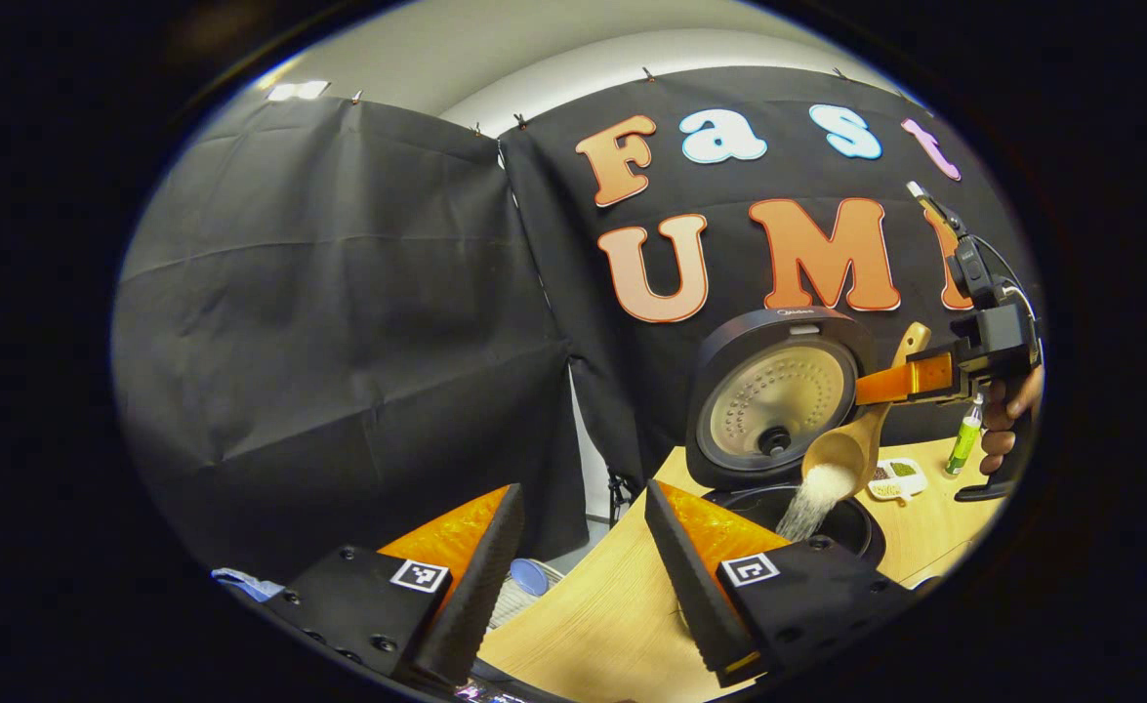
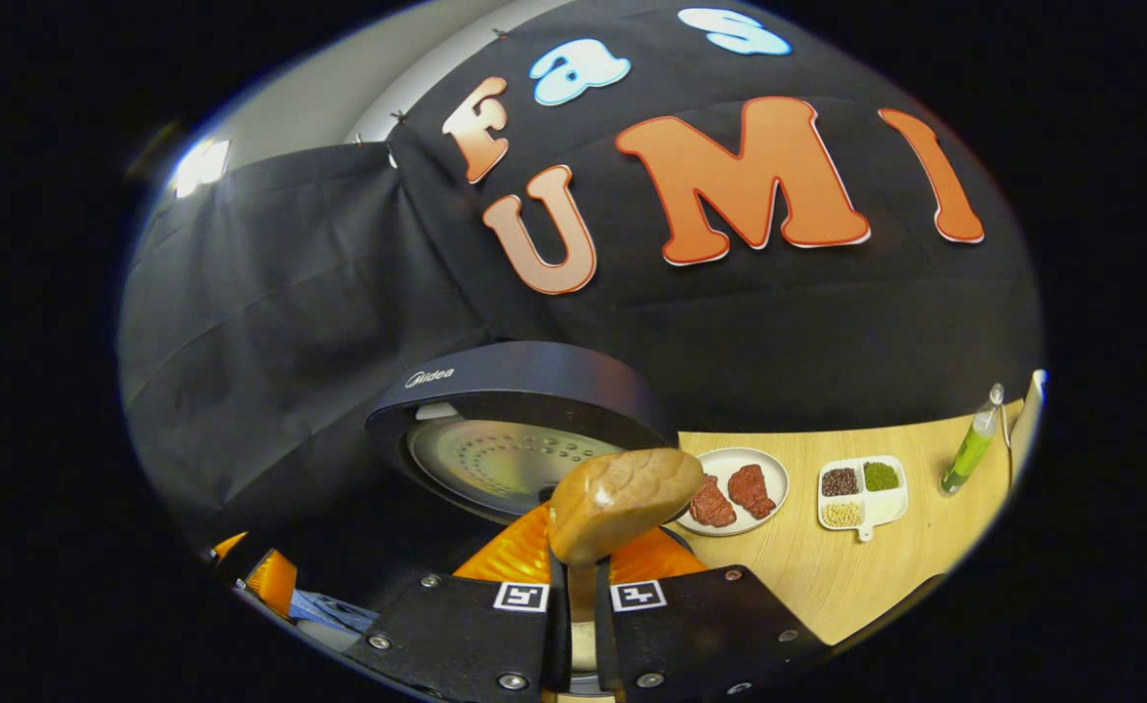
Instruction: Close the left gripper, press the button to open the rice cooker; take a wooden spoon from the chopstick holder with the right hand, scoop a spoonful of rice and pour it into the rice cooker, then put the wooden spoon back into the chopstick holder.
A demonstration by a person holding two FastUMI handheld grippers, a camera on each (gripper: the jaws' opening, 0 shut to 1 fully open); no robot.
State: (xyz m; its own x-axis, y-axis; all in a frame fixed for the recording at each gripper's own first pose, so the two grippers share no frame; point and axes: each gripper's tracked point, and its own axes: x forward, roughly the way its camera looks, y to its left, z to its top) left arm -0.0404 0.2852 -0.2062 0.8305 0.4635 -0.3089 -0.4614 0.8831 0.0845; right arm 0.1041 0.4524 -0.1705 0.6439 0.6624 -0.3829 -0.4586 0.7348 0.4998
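The black rice cooker [image 1: 778, 430] stands with its lid up on the wooden table [image 1: 612, 615], its inner pot [image 1: 832, 517] exposed. A wooden spoon [image 1: 851, 444] is tipped over the pot and white rice [image 1: 812, 498] streams off it into the cooker. My right gripper [image 1: 890, 383] comes in from the right, shut on the spoon's handle, held by a hand [image 1: 1007, 420]. In the right gripper view the back of the spoon's bowl [image 2: 617, 503] sits just ahead of my right gripper [image 2: 578, 586], in front of the raised lid [image 2: 514, 430]. My left gripper [image 1: 583, 566] hangs open low beside the cooker, holding nothing.
A white plate with two reddish pieces [image 2: 734, 493] and a white divided dish of grains [image 2: 861, 493] lie on the table right of the cooker. A green bottle [image 2: 971, 449] stands farther right near the table's edge. Black cloth walls close off the back and left.
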